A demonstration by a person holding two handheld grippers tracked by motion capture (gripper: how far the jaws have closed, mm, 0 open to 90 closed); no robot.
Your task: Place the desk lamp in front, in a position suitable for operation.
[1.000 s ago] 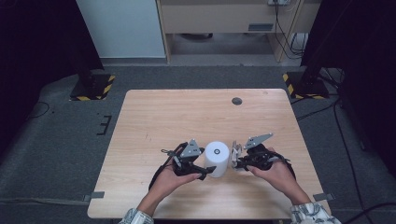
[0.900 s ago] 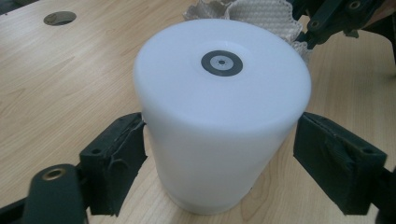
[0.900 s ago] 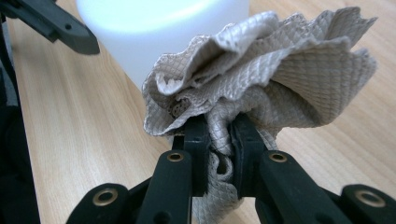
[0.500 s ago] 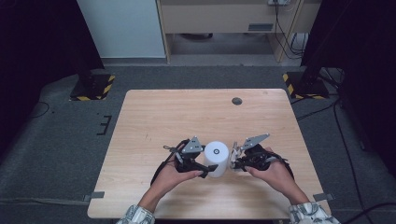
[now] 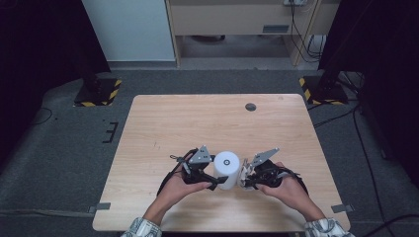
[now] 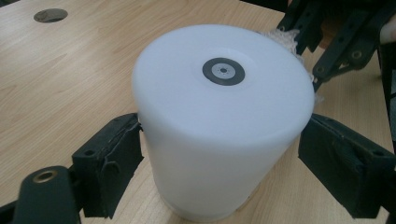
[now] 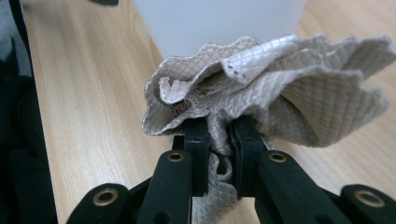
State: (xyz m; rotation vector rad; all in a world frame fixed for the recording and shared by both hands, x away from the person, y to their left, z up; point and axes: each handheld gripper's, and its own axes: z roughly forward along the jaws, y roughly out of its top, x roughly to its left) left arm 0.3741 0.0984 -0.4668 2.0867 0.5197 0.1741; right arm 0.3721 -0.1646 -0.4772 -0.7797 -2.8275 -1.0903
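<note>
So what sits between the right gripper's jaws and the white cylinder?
A crumpled grey cloth, pinched in the right gripper, bunches up against the white cylinder; no bare table shows between them in the right gripper view.

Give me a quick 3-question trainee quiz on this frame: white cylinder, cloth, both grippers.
1. True or false: the right gripper is shut on the crumpled cloth.
2. Where do the left gripper's jaws stand relative to the white cylinder?
A. One on each side of it
B. Both above its top
C. Both far off it
3. Fill in: the white cylinder stands upright on the wooden ____.

Key:
1. True; both jaws pinch the cloth.
2. A; the left pad meets the wall, the other pad seems slightly off it.
3. table
</note>
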